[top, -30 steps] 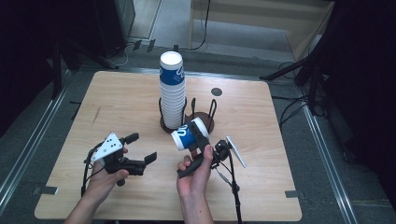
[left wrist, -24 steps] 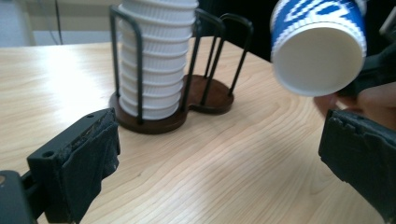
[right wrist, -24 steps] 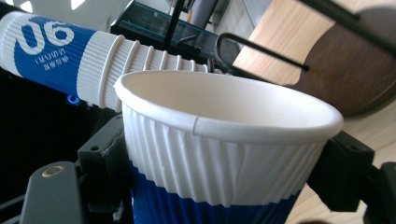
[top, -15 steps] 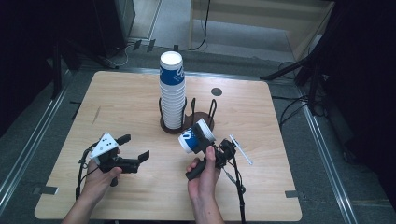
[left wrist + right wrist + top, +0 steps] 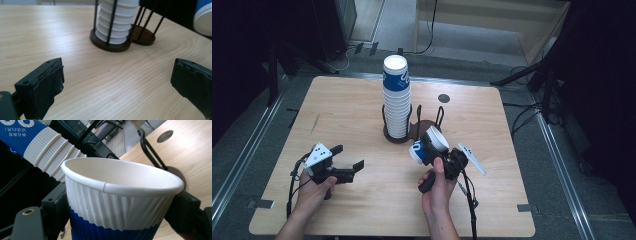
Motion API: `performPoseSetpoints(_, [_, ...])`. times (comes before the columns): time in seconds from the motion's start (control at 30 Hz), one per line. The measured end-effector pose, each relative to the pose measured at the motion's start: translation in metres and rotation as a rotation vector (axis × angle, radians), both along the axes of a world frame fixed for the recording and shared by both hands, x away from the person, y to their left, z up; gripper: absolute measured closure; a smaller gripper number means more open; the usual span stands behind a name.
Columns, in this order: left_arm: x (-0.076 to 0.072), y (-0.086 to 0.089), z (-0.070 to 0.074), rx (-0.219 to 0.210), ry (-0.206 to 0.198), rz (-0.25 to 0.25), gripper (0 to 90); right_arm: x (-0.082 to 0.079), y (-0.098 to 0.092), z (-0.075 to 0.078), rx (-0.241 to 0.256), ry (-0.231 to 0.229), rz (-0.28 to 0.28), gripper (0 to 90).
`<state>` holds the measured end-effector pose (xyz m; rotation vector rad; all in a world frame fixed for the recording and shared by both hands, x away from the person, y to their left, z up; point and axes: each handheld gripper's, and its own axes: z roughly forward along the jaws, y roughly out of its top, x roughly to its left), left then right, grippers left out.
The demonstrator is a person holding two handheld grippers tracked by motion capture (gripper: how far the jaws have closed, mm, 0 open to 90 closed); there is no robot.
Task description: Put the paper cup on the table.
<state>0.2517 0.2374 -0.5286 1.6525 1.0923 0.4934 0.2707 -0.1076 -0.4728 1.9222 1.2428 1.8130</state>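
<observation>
A tall stack of blue-and-white paper cups [image 5: 396, 97] stands in a dark wire cup holder [image 5: 412, 131] at the table's middle. My right gripper [image 5: 432, 150] is shut on a single blue-and-white paper cup [image 5: 428, 145], tilted with its open mouth up and to the right, just in front of the holder. The right gripper view has that cup [image 5: 117, 200] between the jaws, with the stack [image 5: 47, 145] behind it. My left gripper [image 5: 348, 165] is open over bare wood at the front left. Its view looks toward the holder [image 5: 120, 42] and the stack [image 5: 117, 22].
The wooden table [image 5: 337, 115] has a small round hole [image 5: 443, 98] at the back right and tape marks near its front corners. Black cables, stands and a dark floor surround the table. A person's hands hold both grippers from the front edge.
My right gripper has turned the held cup so its mouth now faces up and to the right, and has shifted slightly right. The left gripper has barely moved.
</observation>
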Motion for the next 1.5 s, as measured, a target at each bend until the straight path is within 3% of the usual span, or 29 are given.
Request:
performPoseSetpoints(0.2, [0.001, 0.009, -0.004, 0.002, 0.007, 0.031, 0.0, 0.000, -0.003, -0.001, -0.092, -0.062, -0.004, 19.1])
performPoseSetpoints(0.47, [0.002, 0.019, -0.009, 0.023, 0.021, 0.059, 0.0, 0.001, -0.008, -0.002, -0.173, -0.099, 0.006, 18.9])
performPoseSetpoints(0.67, [0.002, 0.025, -0.015, 0.058, 0.045, 0.085, 0.0, 0.004, -0.015, -0.001, -0.191, -0.129, 0.007, 18.9])
performPoseSetpoints(0.93, [0.002, 0.035, -0.016, 0.078, 0.041, 0.130, 0.0, 0.007, -0.024, -0.002, -0.228, -0.150, 0.002, 18.8])
performPoseSetpoints(1.3, [0.002, 0.040, -0.021, 0.089, 0.049, 0.166, 0.0, 0.012, -0.042, -0.001, -0.325, -0.176, -0.020, 18.6])
performPoseSetpoints(1.5, [0.001, 0.041, -0.022, 0.064, 0.043, 0.174, 0.0, 0.016, -0.054, -0.001, -0.379, -0.194, -0.045, 18.5])
